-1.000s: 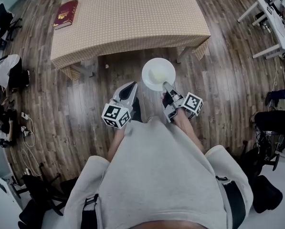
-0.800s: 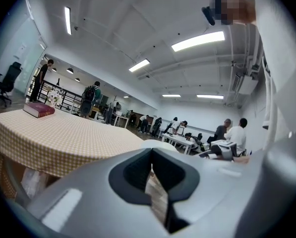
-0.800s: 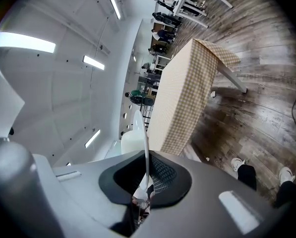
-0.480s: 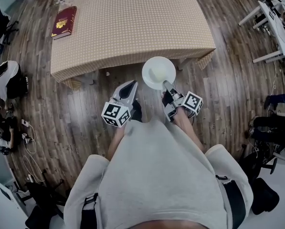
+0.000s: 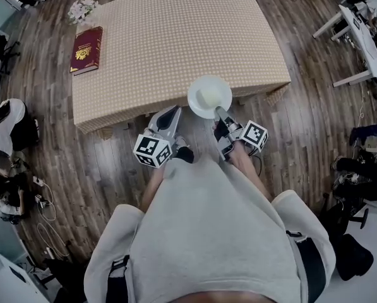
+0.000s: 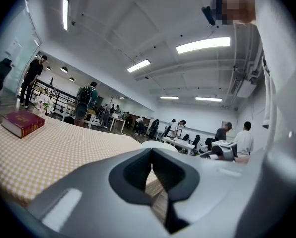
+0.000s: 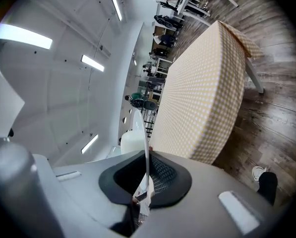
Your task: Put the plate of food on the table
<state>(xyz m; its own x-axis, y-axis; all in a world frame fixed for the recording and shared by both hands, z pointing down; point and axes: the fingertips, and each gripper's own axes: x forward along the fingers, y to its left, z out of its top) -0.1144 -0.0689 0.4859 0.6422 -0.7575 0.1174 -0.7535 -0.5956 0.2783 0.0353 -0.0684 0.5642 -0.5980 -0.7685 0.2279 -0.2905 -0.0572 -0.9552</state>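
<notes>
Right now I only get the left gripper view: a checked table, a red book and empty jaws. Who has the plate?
Observer: The right gripper has it, shut on the near rim of the plate.
Operator: Is it on the table yet?
Observer: No. From above, it is held in the air at the near edge of the table.
Operator: Any food on it?
Observer: The head view shows only a pale inside. I cannot make out food.
</notes>
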